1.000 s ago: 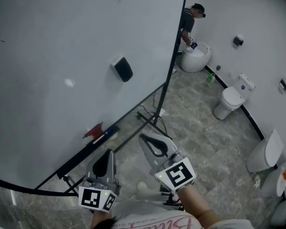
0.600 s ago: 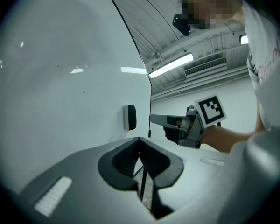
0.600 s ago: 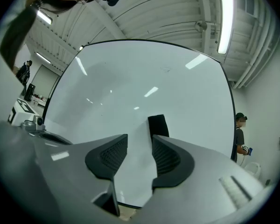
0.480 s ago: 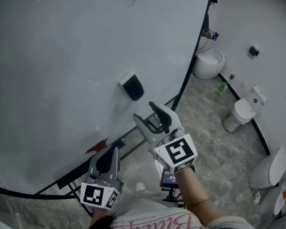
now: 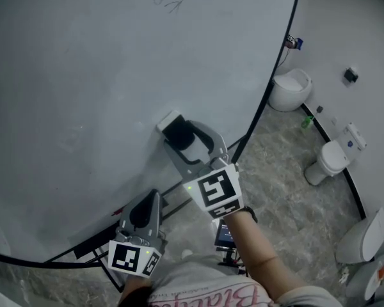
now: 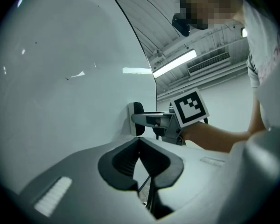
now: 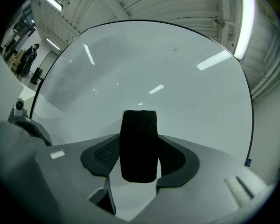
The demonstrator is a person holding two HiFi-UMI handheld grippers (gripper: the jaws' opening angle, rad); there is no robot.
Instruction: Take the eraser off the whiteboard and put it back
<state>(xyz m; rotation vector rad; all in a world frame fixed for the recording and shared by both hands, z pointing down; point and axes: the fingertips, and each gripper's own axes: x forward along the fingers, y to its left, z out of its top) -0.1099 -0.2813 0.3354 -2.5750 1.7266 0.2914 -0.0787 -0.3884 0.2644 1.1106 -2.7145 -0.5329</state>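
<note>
A black eraser with a white back [image 5: 179,132] sticks to the whiteboard [image 5: 83,75]. My right gripper [image 5: 187,139] is at the board with its jaws opening, one on each side of the eraser. In the right gripper view the eraser [image 7: 139,146] stands upright between the pads of the right gripper [image 7: 140,158], with a gap on the left side. The left gripper view shows the eraser [image 6: 136,118] and the right gripper [image 6: 151,120] side-on. My left gripper [image 5: 144,211] hangs lower, away from the board, jaws shut and empty [image 6: 140,143].
The whiteboard's black frame and stand legs [image 5: 243,146] run down to a grey stone floor. Toilets [image 5: 333,158] and a round white basin [image 5: 289,88] line the right wall. A dark device [image 5: 224,234] hangs under my right forearm.
My right gripper went up and left to the board and its jaws spread around the eraser. The left gripper shifted a little towards the board.
</note>
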